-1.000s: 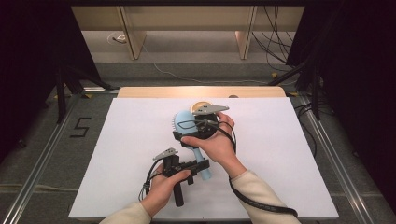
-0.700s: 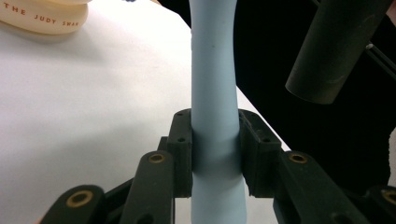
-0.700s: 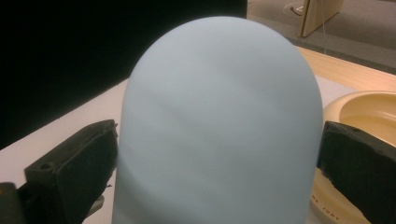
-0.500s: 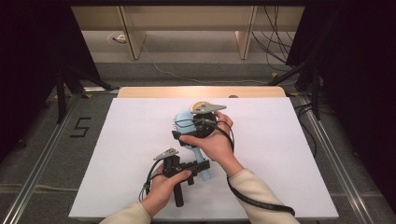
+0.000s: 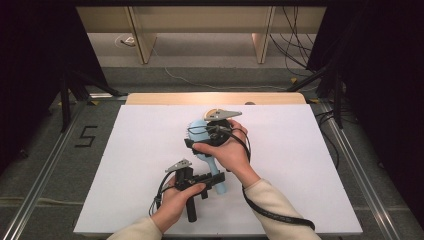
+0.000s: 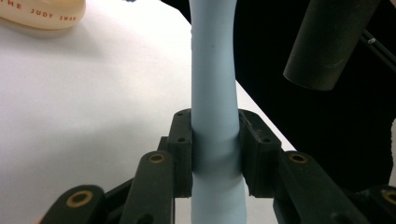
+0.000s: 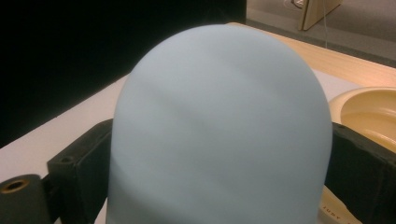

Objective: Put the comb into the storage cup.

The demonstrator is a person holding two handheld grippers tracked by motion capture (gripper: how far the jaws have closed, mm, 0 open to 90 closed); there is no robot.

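A light blue hairbrush (image 5: 216, 172) is held just above the white table top (image 5: 125, 150) by both grippers. My left gripper (image 5: 214, 180) is shut on its thin handle (image 6: 213, 93), with the jaws pressing both sides near the handle's end. My right gripper (image 5: 196, 137) is shut on the rounded brush head (image 7: 219, 126), whose smooth back faces the right gripper view. The black jaws stand at either side of the head. A person's hands hold both grippers from the near edge.
A cream round dish (image 7: 369, 112) with red lettering sits on the table just behind the brush head, also seen as the cream dish (image 6: 42, 14) and partly hidden dish (image 5: 214, 111). A wooden strip (image 5: 165, 98) runs along the far edge. Cables (image 5: 280, 215) trail from the grippers.
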